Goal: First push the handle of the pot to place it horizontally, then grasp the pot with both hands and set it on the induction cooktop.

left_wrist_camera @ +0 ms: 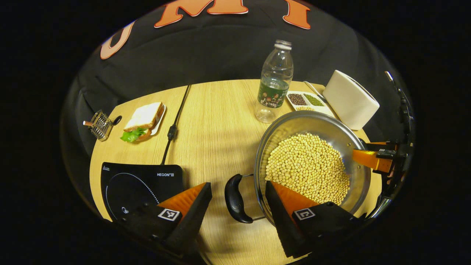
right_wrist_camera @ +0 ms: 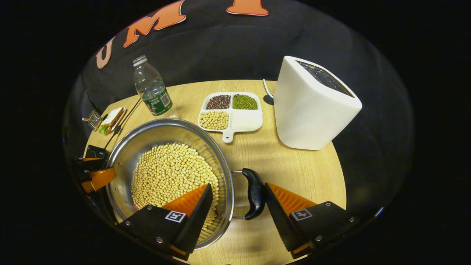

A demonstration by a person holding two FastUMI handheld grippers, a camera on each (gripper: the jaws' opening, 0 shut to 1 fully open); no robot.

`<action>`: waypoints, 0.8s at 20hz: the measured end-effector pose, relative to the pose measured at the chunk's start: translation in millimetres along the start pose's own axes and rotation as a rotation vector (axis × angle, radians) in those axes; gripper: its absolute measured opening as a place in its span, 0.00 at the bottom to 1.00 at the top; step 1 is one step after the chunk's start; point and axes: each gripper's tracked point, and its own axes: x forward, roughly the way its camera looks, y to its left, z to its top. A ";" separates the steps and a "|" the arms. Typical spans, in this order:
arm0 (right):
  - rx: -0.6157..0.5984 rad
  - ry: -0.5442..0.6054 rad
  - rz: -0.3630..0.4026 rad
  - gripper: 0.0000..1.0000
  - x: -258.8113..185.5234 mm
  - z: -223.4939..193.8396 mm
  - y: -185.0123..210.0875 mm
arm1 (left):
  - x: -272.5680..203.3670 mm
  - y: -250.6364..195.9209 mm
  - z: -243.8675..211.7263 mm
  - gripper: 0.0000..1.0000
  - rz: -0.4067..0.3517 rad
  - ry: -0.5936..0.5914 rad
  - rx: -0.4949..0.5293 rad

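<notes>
Straddling pot (left_wrist_camera: 312,162) handles: left hand-held gripper (left_wrist_camera: 238,200) and right hand-held gripper (right_wrist_camera: 238,198) both spread, poised for two-handed lift; cooktop (left_wrist_camera: 141,186) at nine o'clock.

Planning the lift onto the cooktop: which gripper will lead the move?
Left, probably. The left gripper straddles a pot handle on the side where the induction cooktop lies; the right gripper straddles the far handle.

Steel pot of pale beans (right_wrist_camera: 173,176) on round wooden table (right_wrist_camera: 294,162); four-compartment white dish (right_wrist_camera: 243,119) behind it, clear plastic bottle (right_wrist_camera: 151,88) left, white toaster (right_wrist_camera: 312,106) right.
</notes>
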 end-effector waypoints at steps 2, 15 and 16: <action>-0.006 0.012 -0.010 0.89 7.2 -3.0 -0.3 | 8.6 -1.1 -2.8 0.97 0.015 0.005 0.006; 0.008 0.040 -0.031 0.82 27.6 -14.4 -1.7 | 42.7 -7.8 1.1 0.84 0.033 -0.047 -0.054; 0.015 0.041 -0.028 0.82 27.3 -14.6 -1.4 | 43.3 -7.8 1.3 0.80 0.043 -0.052 -0.060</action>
